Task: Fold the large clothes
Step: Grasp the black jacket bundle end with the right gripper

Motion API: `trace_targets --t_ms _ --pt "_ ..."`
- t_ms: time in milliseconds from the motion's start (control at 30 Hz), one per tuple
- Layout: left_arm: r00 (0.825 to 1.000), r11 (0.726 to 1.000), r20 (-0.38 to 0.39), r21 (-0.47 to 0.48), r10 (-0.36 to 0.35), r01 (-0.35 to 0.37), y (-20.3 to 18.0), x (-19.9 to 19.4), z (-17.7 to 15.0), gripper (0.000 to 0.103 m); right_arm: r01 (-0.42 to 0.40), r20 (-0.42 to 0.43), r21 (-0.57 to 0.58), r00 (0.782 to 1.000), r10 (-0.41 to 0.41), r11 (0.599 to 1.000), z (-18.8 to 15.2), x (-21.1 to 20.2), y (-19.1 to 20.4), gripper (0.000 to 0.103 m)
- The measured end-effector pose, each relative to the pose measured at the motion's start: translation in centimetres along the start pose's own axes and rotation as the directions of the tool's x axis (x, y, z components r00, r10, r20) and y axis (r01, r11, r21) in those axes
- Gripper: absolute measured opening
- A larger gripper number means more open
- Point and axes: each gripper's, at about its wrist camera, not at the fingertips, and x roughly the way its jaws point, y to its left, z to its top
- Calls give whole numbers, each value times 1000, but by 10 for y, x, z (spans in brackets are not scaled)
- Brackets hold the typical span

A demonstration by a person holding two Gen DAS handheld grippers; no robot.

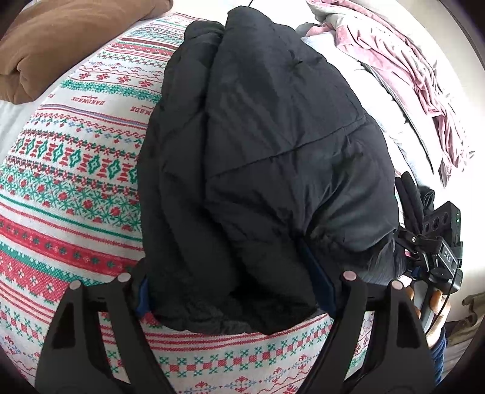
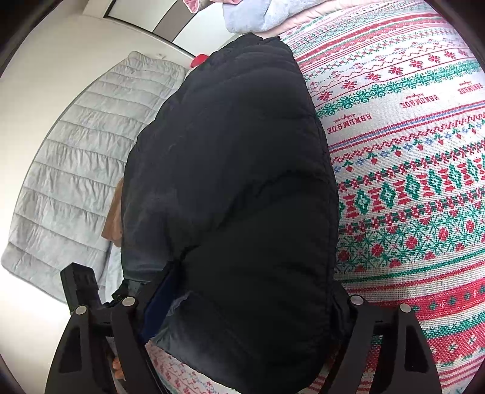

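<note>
Left wrist view: black puffer jacket, folded into a thick bundle, lies on the bed's patterned cover (red/green/white knit-style print w/ "HANDMADE" lettering); the bundle runs from the near edge of the bed away toward the far side; left gripper straddles the jacket's near end, jaws set wide w/ the padded fabric bulging between them; both blue pads look pressed into its sides, so it reads as a grip on the jacket; brown cushion at the far-left corner; pink crumpled fabric heaped along the right edge; the other gripper's body shows at the right, just beside the jacket, w/ a hand on its handle.

Right wrist view: right gripper also spans the jacket at its near end; jaws wide, fabric filling the gap and touching both sides, i.e. clamped on the bundle; pale grey quilted blanket lies off the left side; light blue fabric at the far end, past the jacket's tip.
</note>
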Motion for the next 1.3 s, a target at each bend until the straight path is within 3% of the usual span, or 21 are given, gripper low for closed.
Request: trace_targets --t_ms 133,367,467,500,633,867,967,1067,1300 --pt "999 999 27 45 28 -30 -14 -3 -3 66 4 2 -8 1000 -4 1000 0 -1 2 76" --pt "999 998 36 45 36 -38 -14 -3 0 65 59 45 -94 997 -55 994 -2 -8 19 51" --pt "997 996 59 61 54 -57 -15 -8 0 50 140 96 -192 988 -123 971 -4 -12 44 42" --pt "996 995 72 71 61 -66 -17 -11 -1 40 162 113 -221 984 -140 962 -4 -14 52 39" --pt "994 997 96 61 46 -52 -15 -23 3 29 224 174 -303 969 -177 926 -7 -20 78 36" --pt "995 998 97 52 16 -21 -6 -29 2 27 224 195 -320 966 -167 920 -8 -25 89 35" --pt "994 998 108 62 9 -16 -9 -35 -1 25 259 229 -351 956 -185 900 -9 -30 93 34" --pt "988 995 154 98 18 -34 -14 -47 -4 23 291 265 -397 944 -194 870 -11 -37 100 33" --pt "975 985 220 167 2 -40 -21 -65 -9 22 291 304 -423 938 -168 858 -12 -50 109 33"
